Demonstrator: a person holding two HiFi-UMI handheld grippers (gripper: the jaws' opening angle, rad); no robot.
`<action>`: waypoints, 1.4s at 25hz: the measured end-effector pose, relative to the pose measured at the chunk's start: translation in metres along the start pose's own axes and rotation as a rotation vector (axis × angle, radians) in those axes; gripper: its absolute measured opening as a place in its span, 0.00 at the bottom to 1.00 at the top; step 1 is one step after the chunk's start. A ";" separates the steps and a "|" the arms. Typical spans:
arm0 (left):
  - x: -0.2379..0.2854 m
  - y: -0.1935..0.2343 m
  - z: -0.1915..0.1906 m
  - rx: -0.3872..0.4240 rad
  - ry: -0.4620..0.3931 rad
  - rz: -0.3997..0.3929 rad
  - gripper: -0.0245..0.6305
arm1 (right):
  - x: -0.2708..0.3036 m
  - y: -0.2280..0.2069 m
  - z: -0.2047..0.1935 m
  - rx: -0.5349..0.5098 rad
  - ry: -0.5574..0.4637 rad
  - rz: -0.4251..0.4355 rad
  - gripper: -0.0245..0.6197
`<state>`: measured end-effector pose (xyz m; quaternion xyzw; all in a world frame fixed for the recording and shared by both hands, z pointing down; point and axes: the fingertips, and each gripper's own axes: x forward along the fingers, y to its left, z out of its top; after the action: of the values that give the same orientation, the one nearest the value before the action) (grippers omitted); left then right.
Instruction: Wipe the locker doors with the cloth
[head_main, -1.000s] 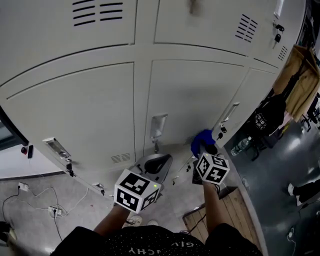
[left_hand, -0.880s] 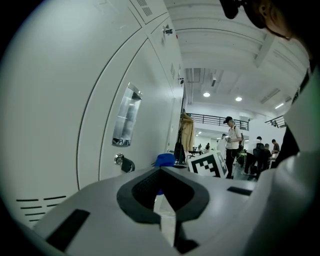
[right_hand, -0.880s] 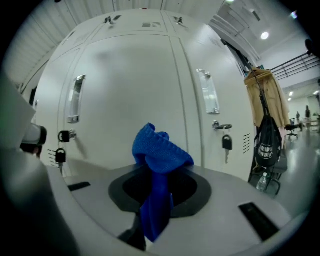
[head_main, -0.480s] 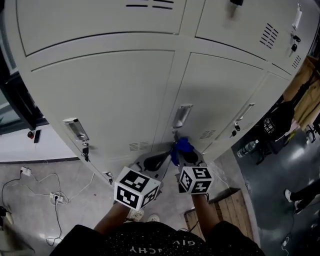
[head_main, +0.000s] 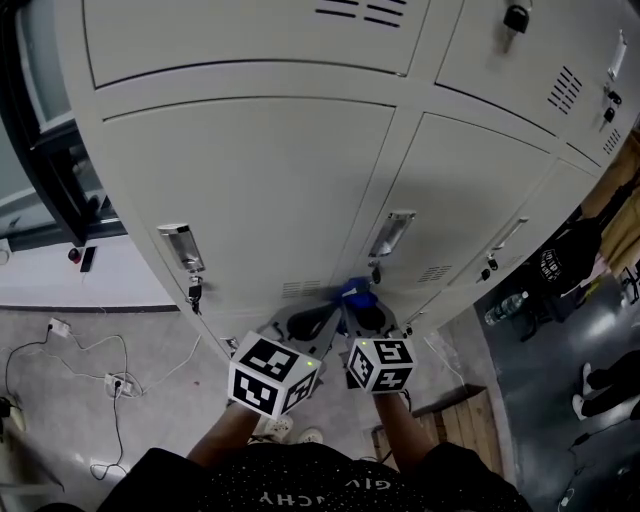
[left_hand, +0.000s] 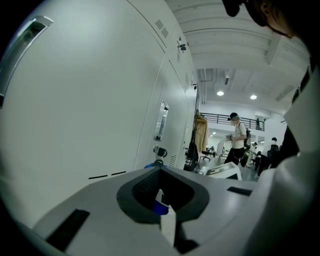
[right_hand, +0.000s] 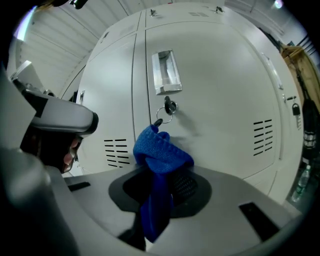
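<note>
Over the last second the right gripper (head_main: 362, 312) has swung left from the far locker to the foot of the middle locker door (head_main: 450, 200), and it now sits just beside the left gripper (head_main: 310, 323). Its jaws are clamped on the blue cloth (right_hand: 161, 152), which bunches up above them and hangs down in a fold between them. The bunched top sits just under the key ring (right_hand: 166, 112) dangling from the lock below the recessed handle (right_hand: 165, 71), close to the door's face, though whether it actually touches the metal I can't make out. The left gripper's jaws are drawn together with nothing caught in them, and it points along the neighbouring locker door (head_main: 250, 190), near its lower edge. Vent slots (right_hand: 263, 136) are cut into the middle door to the right of the cloth. White cables (head_main: 110, 380) trail across the floor off to the left.
</note>
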<state>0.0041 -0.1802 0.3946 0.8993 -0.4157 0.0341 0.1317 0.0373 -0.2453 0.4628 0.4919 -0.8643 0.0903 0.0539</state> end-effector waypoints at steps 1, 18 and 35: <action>0.001 -0.001 0.000 0.000 0.002 -0.003 0.05 | 0.000 0.000 0.000 0.002 -0.001 -0.006 0.16; 0.025 -0.019 0.001 0.018 0.016 -0.065 0.05 | -0.007 -0.040 -0.002 -0.019 0.002 -0.087 0.16; 0.062 -0.034 0.002 0.030 0.030 -0.099 0.05 | -0.018 -0.092 -0.003 -0.025 -0.006 -0.153 0.16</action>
<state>0.0700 -0.2055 0.3962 0.9199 -0.3683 0.0474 0.1261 0.1252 -0.2757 0.4717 0.5559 -0.8255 0.0736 0.0641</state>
